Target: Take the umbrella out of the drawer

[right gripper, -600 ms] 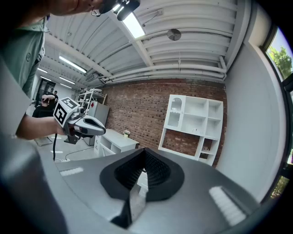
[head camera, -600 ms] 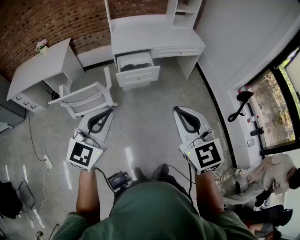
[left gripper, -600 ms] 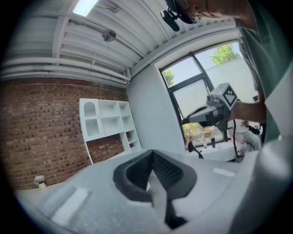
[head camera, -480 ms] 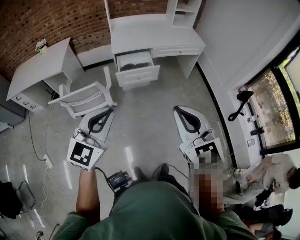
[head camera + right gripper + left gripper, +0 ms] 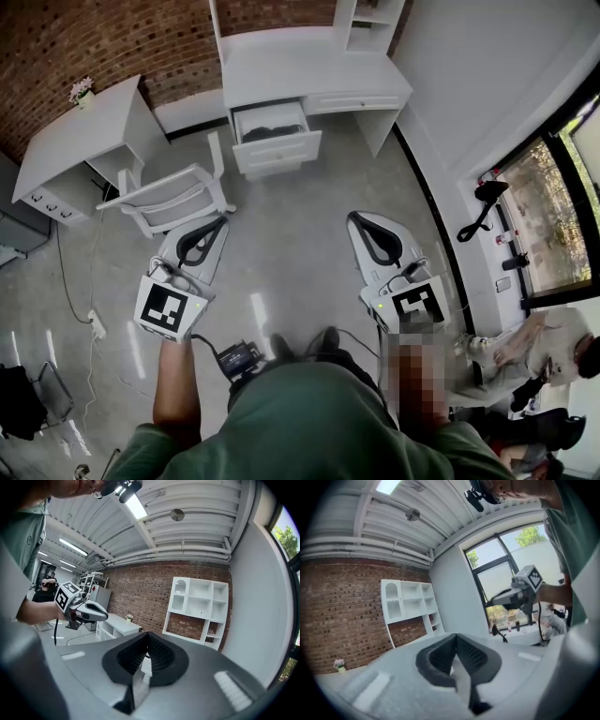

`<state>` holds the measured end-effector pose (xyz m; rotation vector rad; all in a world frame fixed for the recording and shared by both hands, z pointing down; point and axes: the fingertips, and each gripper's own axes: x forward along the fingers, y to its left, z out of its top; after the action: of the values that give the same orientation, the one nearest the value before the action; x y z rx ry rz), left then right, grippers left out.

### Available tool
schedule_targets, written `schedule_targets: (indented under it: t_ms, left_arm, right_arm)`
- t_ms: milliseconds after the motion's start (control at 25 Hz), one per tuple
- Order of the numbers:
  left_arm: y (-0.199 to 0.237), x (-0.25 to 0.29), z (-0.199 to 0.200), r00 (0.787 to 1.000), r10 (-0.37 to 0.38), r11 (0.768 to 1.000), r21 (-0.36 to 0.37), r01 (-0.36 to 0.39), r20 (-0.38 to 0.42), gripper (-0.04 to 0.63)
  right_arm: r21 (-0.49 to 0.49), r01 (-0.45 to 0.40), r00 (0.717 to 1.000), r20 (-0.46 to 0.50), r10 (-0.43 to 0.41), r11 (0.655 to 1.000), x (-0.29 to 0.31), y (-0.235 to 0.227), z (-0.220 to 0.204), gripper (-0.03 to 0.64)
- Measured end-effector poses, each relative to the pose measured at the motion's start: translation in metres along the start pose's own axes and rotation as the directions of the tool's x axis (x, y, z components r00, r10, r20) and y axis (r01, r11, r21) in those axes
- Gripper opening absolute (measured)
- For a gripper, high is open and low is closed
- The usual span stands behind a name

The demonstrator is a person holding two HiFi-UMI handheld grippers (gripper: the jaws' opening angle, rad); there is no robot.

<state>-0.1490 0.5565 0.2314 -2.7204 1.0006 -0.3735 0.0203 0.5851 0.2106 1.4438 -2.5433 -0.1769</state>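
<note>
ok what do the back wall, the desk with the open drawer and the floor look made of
Back wall: bare red brick, matte; mortar lines show.
Desk: probably painted wood or board, smooth uniform white.
Floor: likely polished concrete or stone, grey, glossy reflections.

Two grippers are showing: the left gripper (image 5: 214, 230) and the right gripper (image 5: 361, 223). Two white tables are standing in the room, the larger table (image 5: 309, 70) and the smaller table (image 5: 80, 136). One drawer (image 5: 277, 150) is hanging open. One white chair (image 5: 173, 197) is standing between the tables. One flower pot (image 5: 82, 91) is sitting on the smaller table. One shelf unit (image 5: 370, 23) is rising above the larger table. One seated person (image 5: 544, 352) is showing at the right edge.
</note>
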Motion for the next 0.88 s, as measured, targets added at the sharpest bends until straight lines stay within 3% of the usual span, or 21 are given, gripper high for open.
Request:
schedule_targets:
  t_ms: [440, 880]
  left_arm:
    - [0.012, 0.013, -0.006, 0.999, -0.030, 1.000, -0.007, 0.030, 0.019, 0.003]
    - [0.037, 0.095, -0.009, 0.999, 0.023, 1.000, -0.012, -0.023, -0.045, 0.003]
  right_arm:
    - [0.014, 0.000, 1.000, -0.006, 0.000, 1.000, 0.017, -0.004, 0.001, 0.005]
    - [0.034, -0.078, 0.997, 0.002, 0.078, 0.996, 0.072, -0.086, -0.024, 0.005]
